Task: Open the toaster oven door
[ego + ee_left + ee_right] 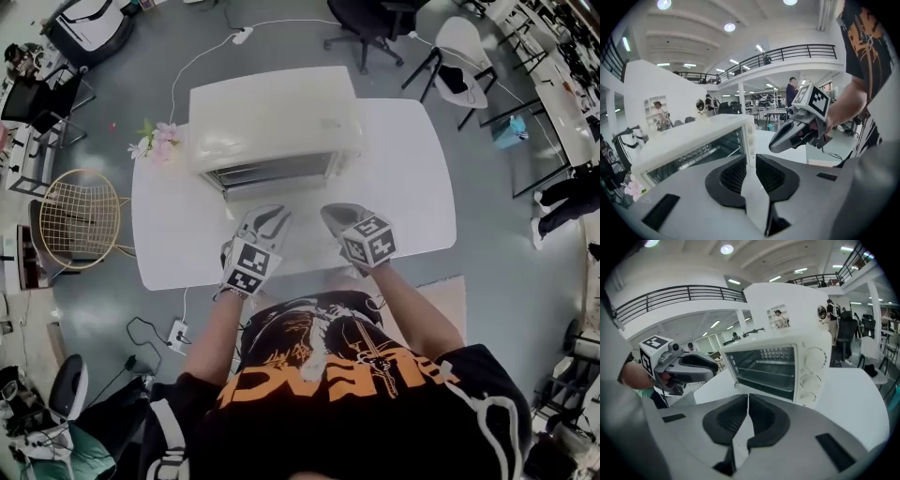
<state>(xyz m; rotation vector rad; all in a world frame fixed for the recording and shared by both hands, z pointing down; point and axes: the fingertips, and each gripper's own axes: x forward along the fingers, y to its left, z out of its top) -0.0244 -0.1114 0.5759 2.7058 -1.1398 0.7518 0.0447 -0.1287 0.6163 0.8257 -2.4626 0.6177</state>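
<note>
As both tools hover low over the white surface (412,197) just in front of me, the left gripper (751,161) has its fingers (731,174) drawn together to a thin slit with nothing between them. The right gripper (748,401) is pinched to the same narrow slit and is also empty. Beyond them, toward the far side of the surface, stands the cream toaster oven (272,127), its glass front facing me and its knobs (813,359) on my right.

To do this step well, I judge I should first spread one pair of fingers and bring them level with the top edge of the door (764,369). Then I would catch the handle or lip squarely and swing it down toward me in an arc, watching that the oven does not slide.

I cannot make out a handle in any view. The racks show so clearly through the front that I cannot tell whether the door is shut or already down. The oven's back is hidden.
</note>
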